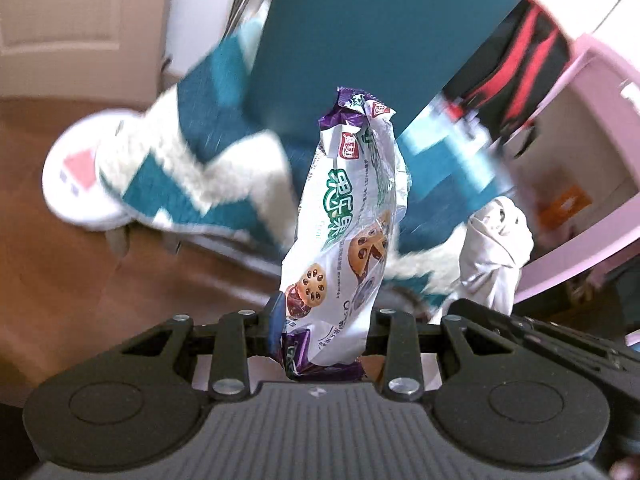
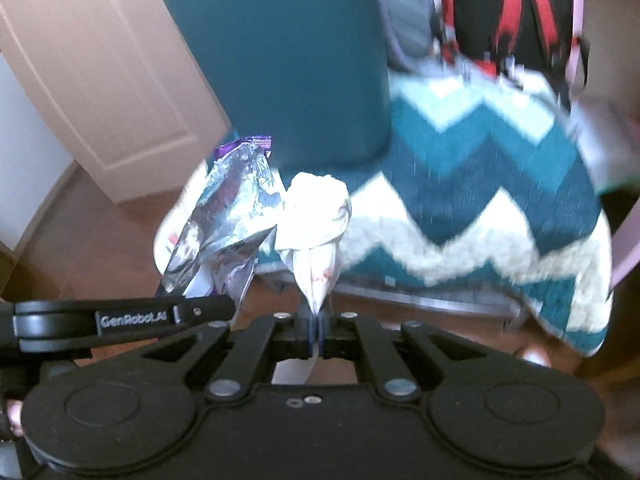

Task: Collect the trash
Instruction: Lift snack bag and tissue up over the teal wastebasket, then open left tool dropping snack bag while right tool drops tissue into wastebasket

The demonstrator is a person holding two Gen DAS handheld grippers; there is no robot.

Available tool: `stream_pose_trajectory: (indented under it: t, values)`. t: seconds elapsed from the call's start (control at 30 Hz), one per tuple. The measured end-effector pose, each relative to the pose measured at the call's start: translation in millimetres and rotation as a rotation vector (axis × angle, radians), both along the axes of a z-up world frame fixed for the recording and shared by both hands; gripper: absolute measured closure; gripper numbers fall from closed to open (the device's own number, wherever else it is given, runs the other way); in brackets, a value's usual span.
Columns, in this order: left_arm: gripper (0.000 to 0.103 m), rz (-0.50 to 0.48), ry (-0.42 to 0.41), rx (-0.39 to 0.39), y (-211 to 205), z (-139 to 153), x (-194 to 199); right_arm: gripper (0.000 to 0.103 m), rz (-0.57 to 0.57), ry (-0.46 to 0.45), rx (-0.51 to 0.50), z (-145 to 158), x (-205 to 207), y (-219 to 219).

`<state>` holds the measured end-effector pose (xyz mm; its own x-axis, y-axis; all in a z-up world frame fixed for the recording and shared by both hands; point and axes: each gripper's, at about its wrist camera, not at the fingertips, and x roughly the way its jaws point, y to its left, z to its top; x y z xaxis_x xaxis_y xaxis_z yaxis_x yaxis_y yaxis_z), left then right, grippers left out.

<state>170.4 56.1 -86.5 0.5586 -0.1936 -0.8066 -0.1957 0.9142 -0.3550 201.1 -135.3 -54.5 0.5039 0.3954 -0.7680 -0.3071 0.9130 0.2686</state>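
My left gripper (image 1: 324,320) is shut on a white and purple snack wrapper (image 1: 352,216) with green letters and cookie pictures; it stands up from the jaws. The wrapper's silver side also shows in the right wrist view (image 2: 224,216), at the left. My right gripper (image 2: 318,320) is shut on a crumpled white tissue (image 2: 316,220) that sticks up from the jaws. The same tissue shows in the left wrist view (image 1: 492,248), at the right. The two grippers are side by side, in the air above the floor.
A tall teal bin (image 2: 280,60) stands ahead on a teal and white zigzag rug (image 2: 480,184). A black and red backpack (image 2: 512,12) and pink furniture (image 1: 592,168) are at the right. A white door (image 2: 88,80) and wooden floor (image 1: 60,272) are at the left.
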Motion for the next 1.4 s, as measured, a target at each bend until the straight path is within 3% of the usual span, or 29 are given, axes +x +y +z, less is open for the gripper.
stream_pose_trajectory:
  t: [0.2, 0.43, 0.63, 0.87, 1.1, 1.4]
  values:
    - [0.070, -0.010, -0.134, 0.007, -3, 69, 2, 0.100, -0.001, -0.114, -0.008, 71, 10, -7]
    - [0.070, -0.025, -0.234, 0.053, -2, 135, 24, 0.100, 0.011, -0.200, -0.018, 129, 38, -4]
    - [0.070, -0.012, -0.315, 0.100, 5, 184, 58, 0.100, 0.013, -0.287, -0.034, 171, 64, 8]
    - [0.070, -0.017, -0.352, 0.143, 12, 224, 112, 0.100, -0.001, -0.337, -0.039, 199, 112, 26]
    - [0.070, -0.033, -0.318, 0.156, 18, 230, 171, 0.100, -0.025, -0.336, -0.061, 201, 173, 39]
    - [0.070, -0.048, -0.189, 0.197, 28, 187, 238, 0.100, 0.010, -0.241, -0.113, 158, 232, 61]
